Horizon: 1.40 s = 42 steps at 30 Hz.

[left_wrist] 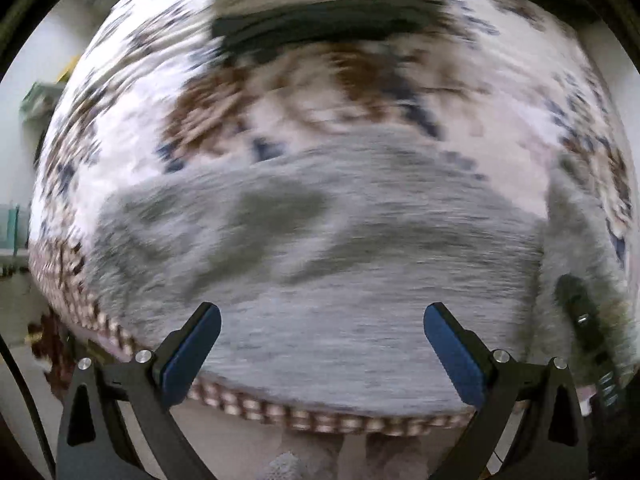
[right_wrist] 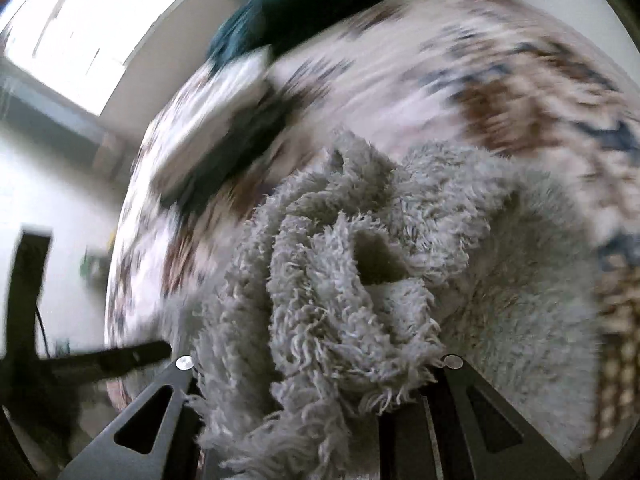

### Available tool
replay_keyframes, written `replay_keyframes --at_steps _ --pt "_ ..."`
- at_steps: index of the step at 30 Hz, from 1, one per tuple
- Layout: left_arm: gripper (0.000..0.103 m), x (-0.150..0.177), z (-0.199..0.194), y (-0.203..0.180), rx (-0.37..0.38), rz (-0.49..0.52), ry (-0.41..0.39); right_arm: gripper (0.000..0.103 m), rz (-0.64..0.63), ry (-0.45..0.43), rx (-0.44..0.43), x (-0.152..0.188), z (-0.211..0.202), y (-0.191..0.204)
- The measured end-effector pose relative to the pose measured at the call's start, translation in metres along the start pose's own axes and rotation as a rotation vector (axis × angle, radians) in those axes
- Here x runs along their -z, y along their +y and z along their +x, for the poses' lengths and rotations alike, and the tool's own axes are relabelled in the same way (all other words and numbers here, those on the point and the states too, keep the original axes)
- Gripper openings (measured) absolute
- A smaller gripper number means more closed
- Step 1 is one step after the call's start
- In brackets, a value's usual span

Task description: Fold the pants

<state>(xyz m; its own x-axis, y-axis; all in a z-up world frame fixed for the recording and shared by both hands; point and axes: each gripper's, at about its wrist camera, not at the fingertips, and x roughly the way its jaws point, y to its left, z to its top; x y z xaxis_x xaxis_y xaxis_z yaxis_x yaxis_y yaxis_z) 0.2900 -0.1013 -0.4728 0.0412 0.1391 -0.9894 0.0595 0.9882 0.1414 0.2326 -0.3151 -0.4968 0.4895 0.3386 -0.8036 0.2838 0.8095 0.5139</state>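
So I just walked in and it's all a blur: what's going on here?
A person is folding fluffy grey pants on a patterned bedspread. The right gripper is shut on a bunched fold of them, while the left gripper hangs open above the spread-out part, holding nothing.

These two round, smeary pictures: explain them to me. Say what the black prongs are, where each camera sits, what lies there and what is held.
No robot here: a person carries hand-held tongs, each with a wide-angle camera looking along its fingers. The blur comes from fast motion. The left camera looks down on fluffy grey pants spread over a patterned bedspread; the left tongs stand open with nothing between their blue pads. The right camera shows the right tongs closed on a bunched fold of the same pants. A dark green cloth lies farther back.
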Motion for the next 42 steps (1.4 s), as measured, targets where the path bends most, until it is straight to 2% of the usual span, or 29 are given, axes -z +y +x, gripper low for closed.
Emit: replay_keyframes --at_steps 2,4,5,6,8,10,12,15,18,21,23,26,28,29,30,35,37,40,42 --pt "0.103 0.002 0.009 0.028 -0.027 -0.034 0.013 0.017 -0.063 0.109 -0.018 0.019 0.038 0.029" --pt "0.103 0.004 0.019 0.053 -0.063 -0.062 0.029 0.02 -0.127 0.261 -0.02 0.036 0.076 0.051" --pt "0.103 0.005 0.024 0.064 -0.066 -0.076 0.039 0.029 -0.145 0.323 -0.012 0.042 0.087 0.059" --pt "0.103 0.005 0.027 0.074 -0.062 -0.093 0.045 0.053 -0.16 0.358 -0.019 0.045 0.093 0.064" --pt "0.103 0.004 0.029 0.085 -0.04 -0.108 0.046 0.078 -0.167 0.391 -0.068 0.048 0.089 0.07" --pt "0.103 0.001 0.027 0.086 0.009 -0.111 0.045 0.08 -0.119 0.403 -0.126 0.045 0.073 0.067" --pt "0.103 -0.005 0.021 0.078 0.084 -0.099 0.04 0.08 -0.037 0.378 -0.169 0.039 0.045 0.054" --pt "0.103 -0.015 0.009 0.053 0.202 -0.042 0.014 0.08 0.094 0.301 -0.137 0.026 0.004 0.022" --pt "0.103 -0.022 0.002 0.009 0.265 0.074 -0.018 0.08 0.224 0.227 0.031 0.017 -0.03 -0.028" --pt "0.103 -0.022 0.011 -0.043 0.301 0.232 0.003 0.08 0.313 0.218 0.163 0.013 -0.032 -0.074" --pt "0.103 -0.019 0.021 -0.078 0.295 0.346 0.01 0.08 0.354 0.244 0.189 0.01 -0.028 -0.094" --pt "0.103 -0.009 0.043 -0.12 0.219 0.496 0.019 0.08 0.358 0.278 0.178 0.009 -0.012 -0.101" --pt "0.094 -0.009 0.059 -0.13 0.148 0.54 0.018 0.08 0.316 0.321 0.177 0.008 0.004 -0.095" --pt "0.078 -0.012 0.066 -0.126 0.109 0.531 0.009 0.08 0.296 0.34 0.188 0.008 0.011 -0.092" --pt "0.067 -0.018 0.069 -0.114 0.093 0.491 0.004 0.08 0.278 0.36 0.209 0.009 0.019 -0.089" --pt "0.063 -0.056 0.075 0.0 0.116 0.092 0.04 0.08 0.267 0.392 0.24 0.005 0.037 -0.093" --pt "0.063 -0.063 0.075 0.043 0.227 -0.073 0.082 0.08 0.288 0.392 0.234 0.002 0.044 -0.095" --pt "0.065 -0.062 0.069 0.061 0.378 -0.146 0.127 0.08 0.327 0.387 0.216 0.0 0.045 -0.099" --pt "0.066 -0.057 0.06 0.046 0.418 -0.069 0.123 0.08 0.341 0.395 0.218 0.0 0.043 -0.102"
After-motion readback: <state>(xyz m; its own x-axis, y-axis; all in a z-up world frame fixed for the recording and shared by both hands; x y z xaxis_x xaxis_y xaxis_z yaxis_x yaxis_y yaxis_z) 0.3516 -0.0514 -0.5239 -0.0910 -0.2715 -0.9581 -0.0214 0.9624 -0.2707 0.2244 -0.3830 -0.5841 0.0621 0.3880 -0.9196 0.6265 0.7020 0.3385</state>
